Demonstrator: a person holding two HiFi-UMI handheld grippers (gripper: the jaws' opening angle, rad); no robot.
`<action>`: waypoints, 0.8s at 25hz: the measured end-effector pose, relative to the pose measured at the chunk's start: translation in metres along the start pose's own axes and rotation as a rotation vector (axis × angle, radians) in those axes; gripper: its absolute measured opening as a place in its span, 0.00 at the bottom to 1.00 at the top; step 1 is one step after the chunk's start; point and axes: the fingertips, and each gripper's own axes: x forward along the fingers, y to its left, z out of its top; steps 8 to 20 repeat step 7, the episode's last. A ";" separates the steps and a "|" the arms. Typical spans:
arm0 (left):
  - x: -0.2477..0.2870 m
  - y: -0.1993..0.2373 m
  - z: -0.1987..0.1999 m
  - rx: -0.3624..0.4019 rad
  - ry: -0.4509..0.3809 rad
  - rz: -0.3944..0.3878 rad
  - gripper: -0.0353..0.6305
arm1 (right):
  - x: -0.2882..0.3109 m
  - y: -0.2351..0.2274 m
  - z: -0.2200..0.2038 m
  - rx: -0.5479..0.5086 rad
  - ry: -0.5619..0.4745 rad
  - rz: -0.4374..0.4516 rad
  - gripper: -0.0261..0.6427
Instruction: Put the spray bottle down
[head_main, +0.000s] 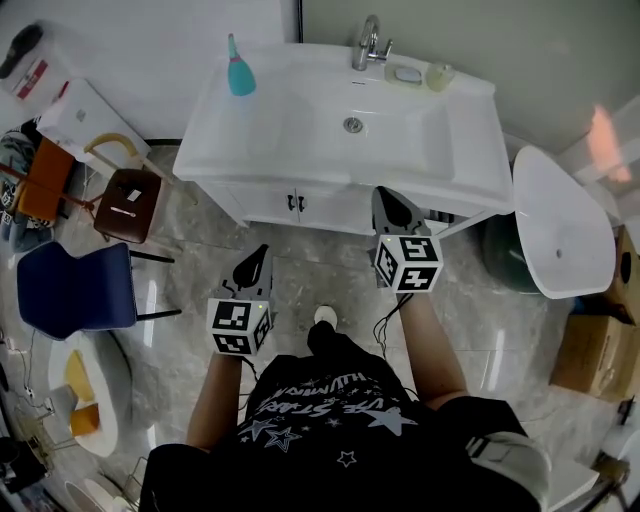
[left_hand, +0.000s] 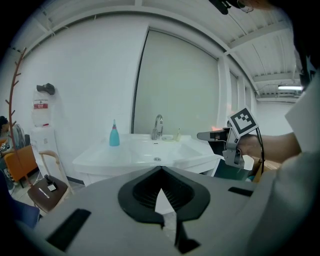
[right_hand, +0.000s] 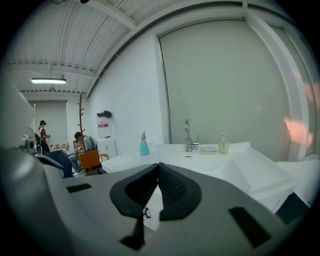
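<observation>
The teal spray bottle (head_main: 238, 68) stands upright on the back left corner of the white sink (head_main: 300, 150); it also shows in the left gripper view (left_hand: 114, 136) and the right gripper view (right_hand: 144, 145). Neither gripper holds it. My left gripper (head_main: 255, 262) hangs over the floor in front of the sink cabinet, its jaws shut and empty (left_hand: 160, 168). My right gripper (head_main: 393, 205) is at the sink's front edge, further right, also shut and empty (right_hand: 158, 164). Both point toward the sink, well short of the bottle.
A faucet (head_main: 368, 45), a soap dish (head_main: 406, 73) and a cup (head_main: 438, 76) sit at the sink's back. A blue chair (head_main: 70, 285) and a brown stool (head_main: 128, 203) stand at left. A white oval basin (head_main: 560, 220) and a cardboard box (head_main: 600, 350) are at right.
</observation>
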 end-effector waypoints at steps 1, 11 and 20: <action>-0.007 0.001 -0.004 -0.002 -0.001 -0.002 0.08 | -0.005 0.007 -0.002 -0.003 0.002 -0.001 0.06; -0.069 0.004 -0.028 -0.011 0.003 -0.022 0.08 | -0.051 0.064 -0.027 0.003 0.021 -0.004 0.06; -0.069 0.004 -0.028 -0.011 0.003 -0.022 0.08 | -0.051 0.064 -0.027 0.003 0.021 -0.004 0.06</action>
